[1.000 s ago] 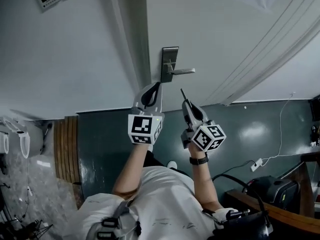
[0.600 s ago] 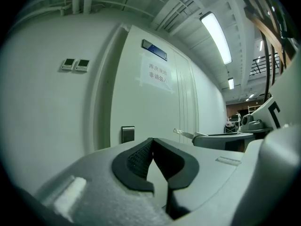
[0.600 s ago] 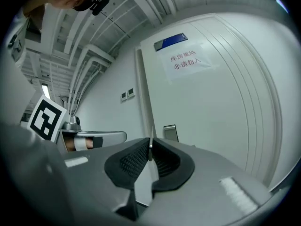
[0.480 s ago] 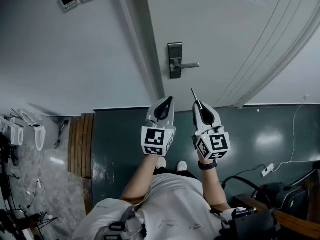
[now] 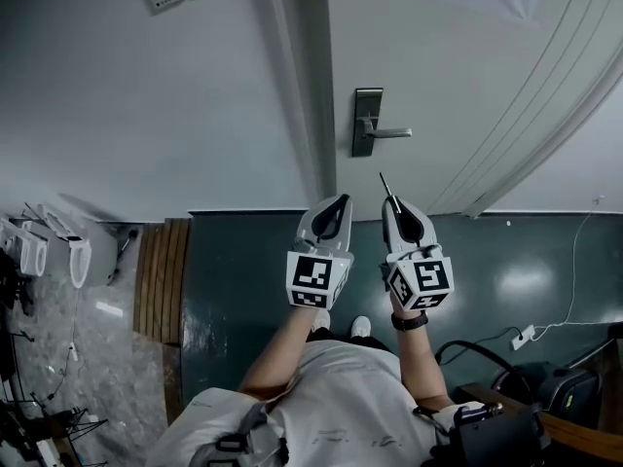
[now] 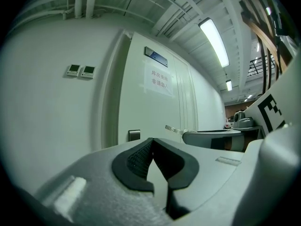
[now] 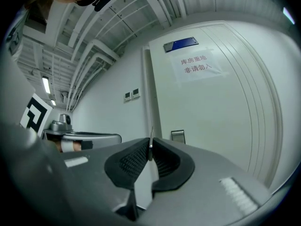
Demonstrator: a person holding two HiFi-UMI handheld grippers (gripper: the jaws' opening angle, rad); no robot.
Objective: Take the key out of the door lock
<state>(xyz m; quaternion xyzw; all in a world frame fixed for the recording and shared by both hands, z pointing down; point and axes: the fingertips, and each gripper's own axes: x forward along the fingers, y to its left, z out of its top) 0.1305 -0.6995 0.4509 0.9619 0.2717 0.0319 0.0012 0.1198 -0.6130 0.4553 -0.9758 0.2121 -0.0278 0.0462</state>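
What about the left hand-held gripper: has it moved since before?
Yes. The left hand-held gripper now sits lower, farther from the lock plate.

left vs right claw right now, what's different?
Left claw is shut on nothing; right claw is shut on the key, which pokes out past its tips. Left claw is nearer the door frame, right claw nearer the lever handle. Both point at the door, clear of it.

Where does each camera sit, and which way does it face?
Head view: on the person's head, looking down at door, lock plate, both forearms, left gripper, and right gripper holding the key.
Left gripper view: on that gripper, facing the door along shut, empty jaws; right gripper at right.
Right gripper view: on that gripper, facing the door; jaws pinch the key.
All share the lock plate.
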